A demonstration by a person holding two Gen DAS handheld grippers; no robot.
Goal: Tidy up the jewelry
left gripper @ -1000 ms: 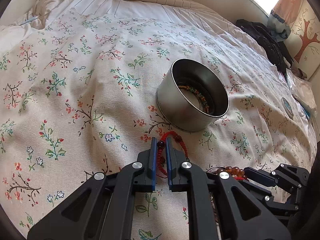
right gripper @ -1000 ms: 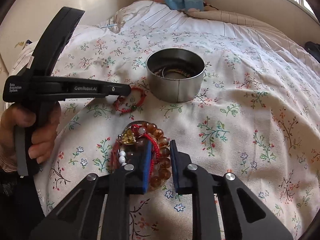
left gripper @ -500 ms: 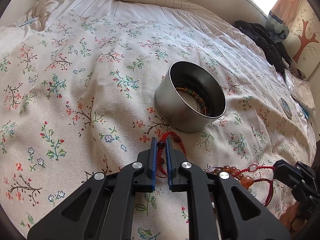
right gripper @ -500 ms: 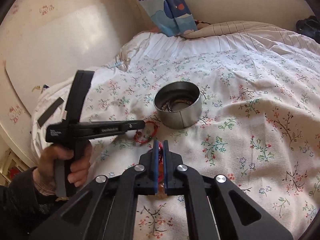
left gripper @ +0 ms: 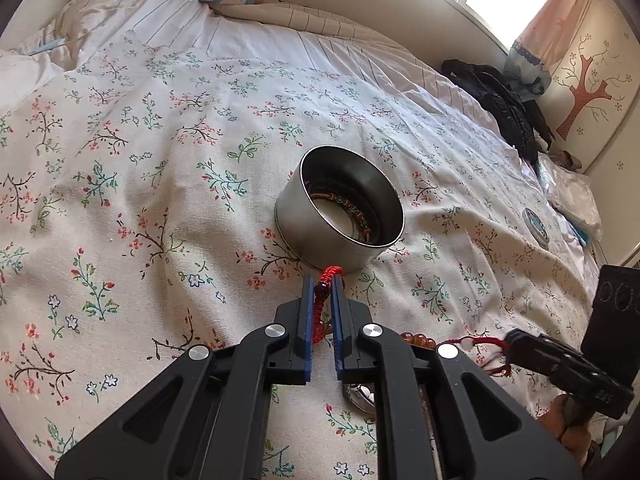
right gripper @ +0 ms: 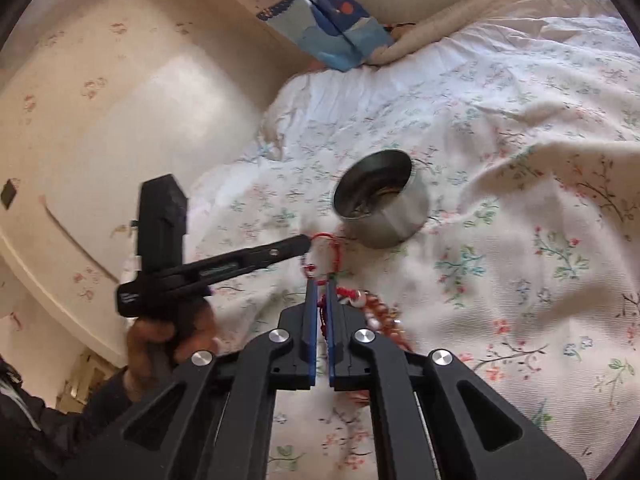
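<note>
Both grippers clamped: left gripper (left gripper: 322,280) on red cord bracelet (left gripper: 325,278), right gripper (right gripper: 320,286) on amber bead bundle (right gripper: 382,312). Next: carry to tin (left gripper: 296,216), release.

The right wrist view is smeared: the metal tin (right gripper: 382,204) shows only streaks inside, its contents unreadable. The amber bead bracelet (right gripper: 380,314) runs behind the right gripper (right gripper: 319,286) frame. In the left wrist view, the red cord bracelet (left gripper: 322,300) drops out of sight between the left gripper (left gripper: 321,286) pads, and a small round object (left gripper: 536,226) on the bed is too small to identify.
</note>
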